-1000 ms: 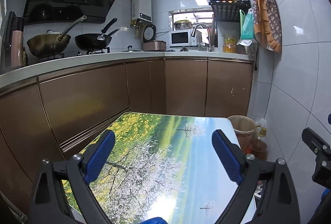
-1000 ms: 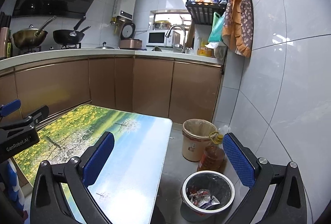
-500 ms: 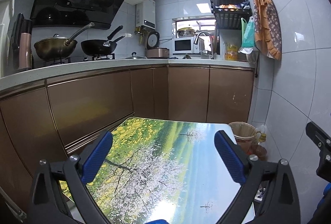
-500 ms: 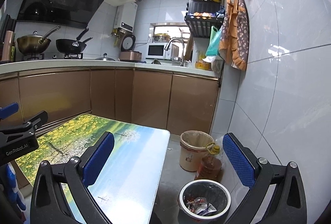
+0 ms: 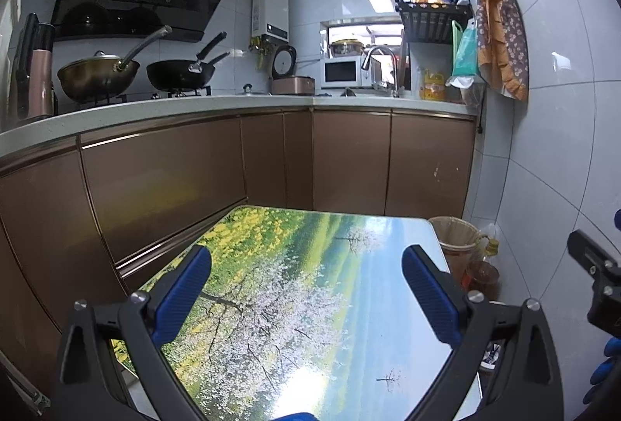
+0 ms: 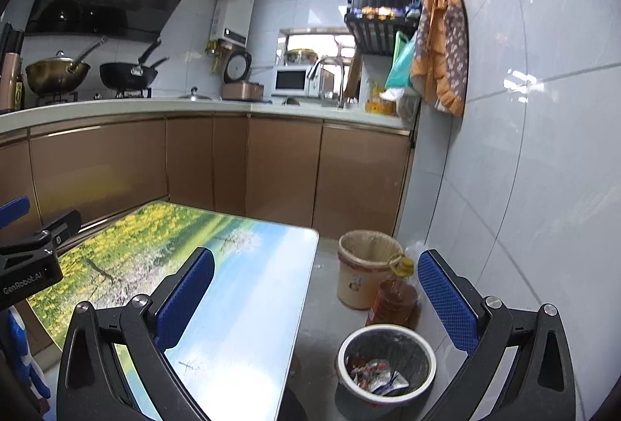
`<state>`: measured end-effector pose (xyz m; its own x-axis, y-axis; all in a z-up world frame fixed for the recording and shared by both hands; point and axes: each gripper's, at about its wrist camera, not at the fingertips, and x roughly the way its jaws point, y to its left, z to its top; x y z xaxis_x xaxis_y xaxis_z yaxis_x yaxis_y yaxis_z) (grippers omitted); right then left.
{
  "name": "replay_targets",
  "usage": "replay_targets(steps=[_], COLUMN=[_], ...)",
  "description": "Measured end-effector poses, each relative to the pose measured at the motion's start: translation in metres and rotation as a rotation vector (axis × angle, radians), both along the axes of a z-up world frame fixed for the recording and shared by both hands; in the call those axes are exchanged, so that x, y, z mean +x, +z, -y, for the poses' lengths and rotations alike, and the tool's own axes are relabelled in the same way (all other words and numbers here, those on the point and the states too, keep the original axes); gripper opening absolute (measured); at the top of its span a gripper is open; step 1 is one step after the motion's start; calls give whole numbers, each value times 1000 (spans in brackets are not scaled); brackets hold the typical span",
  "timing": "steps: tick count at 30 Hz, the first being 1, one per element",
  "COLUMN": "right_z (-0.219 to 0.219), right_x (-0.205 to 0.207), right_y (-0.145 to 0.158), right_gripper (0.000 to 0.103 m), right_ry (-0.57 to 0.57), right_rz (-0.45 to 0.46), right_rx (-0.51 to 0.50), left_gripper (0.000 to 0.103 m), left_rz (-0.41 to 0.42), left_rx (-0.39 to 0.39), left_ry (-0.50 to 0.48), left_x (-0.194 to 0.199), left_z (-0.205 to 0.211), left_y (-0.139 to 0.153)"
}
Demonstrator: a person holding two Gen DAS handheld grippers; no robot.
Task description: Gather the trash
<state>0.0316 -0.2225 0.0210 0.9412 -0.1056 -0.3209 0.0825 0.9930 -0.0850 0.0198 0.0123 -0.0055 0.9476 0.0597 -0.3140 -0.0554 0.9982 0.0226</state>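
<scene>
A small round trash bin (image 6: 386, 362) stands on the floor right of the table, with crumpled wrappers (image 6: 376, 376) inside. My right gripper (image 6: 316, 289) is open and empty, held above the table's right edge and the bin. My left gripper (image 5: 306, 289) is open and empty above the low table (image 5: 295, 289), whose top carries a printed landscape of blossoms and sky. No loose trash shows on the table top. The left gripper's body shows at the left edge of the right wrist view (image 6: 31, 265).
A beige lined bucket (image 6: 366, 267) and an oil bottle (image 6: 396, 298) stand on the floor beyond the bin. Brown cabinets (image 5: 349, 160) run behind the table. A tiled wall (image 6: 524, 188) closes the right side. Pans (image 5: 97, 75) sit on the stove.
Both grippers have risen and tilted slightly, so the table, bin and bucket sit lower in the views. Both stay open and empty.
</scene>
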Motion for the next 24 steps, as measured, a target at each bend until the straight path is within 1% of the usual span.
replay_targets(steps=[4, 13, 19, 24], right_z=[4, 7, 14, 22], right_x=[11, 34, 50, 64], right_y=[-11, -30, -43, -54], right_gripper=[103, 103, 103, 103], right_ry=[-2, 4, -1, -24], right_rz=[-46, -100, -116, -139], right_rx=[9, 28, 53, 62], left_gripper=[99, 99, 99, 99], left_rz=[-42, -132, -181, -198], left_rx=[6, 11, 38, 47], left_ry=[-11, -28, -26, -17], left_x=[11, 39, 58, 72], left_z=[2, 4, 8, 7], left_y=[-9, -31, -47, -54])
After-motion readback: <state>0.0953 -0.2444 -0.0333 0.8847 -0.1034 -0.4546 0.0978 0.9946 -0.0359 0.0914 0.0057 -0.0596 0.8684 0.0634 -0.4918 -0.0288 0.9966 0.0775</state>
